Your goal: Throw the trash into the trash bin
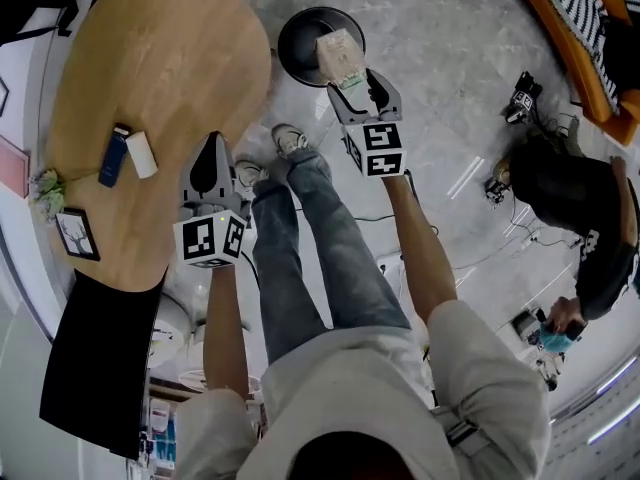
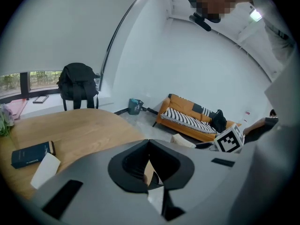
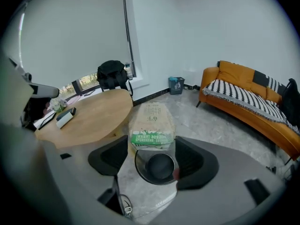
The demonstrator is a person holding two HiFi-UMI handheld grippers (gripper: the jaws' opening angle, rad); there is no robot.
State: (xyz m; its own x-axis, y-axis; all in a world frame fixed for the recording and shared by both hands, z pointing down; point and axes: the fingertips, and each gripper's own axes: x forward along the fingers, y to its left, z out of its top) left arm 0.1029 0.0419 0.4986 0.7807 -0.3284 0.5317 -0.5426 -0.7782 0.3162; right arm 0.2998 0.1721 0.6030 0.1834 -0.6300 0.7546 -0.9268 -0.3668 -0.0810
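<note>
Right gripper [image 1: 352,80] jaws clamped on carton [image 1: 340,56] above bin [image 1: 296,40], left gripper [image 1: 212,143] jaws closed, empty, beside surface [image 1: 150,68].

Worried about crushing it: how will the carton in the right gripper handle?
The carton looks like thin paperboard, so a hard squeeze probably dents it. It juts from the right gripper without sagging, so likely stiff and light. Flat-sided, it should drop into the trash bin below rather than roll.
</note>
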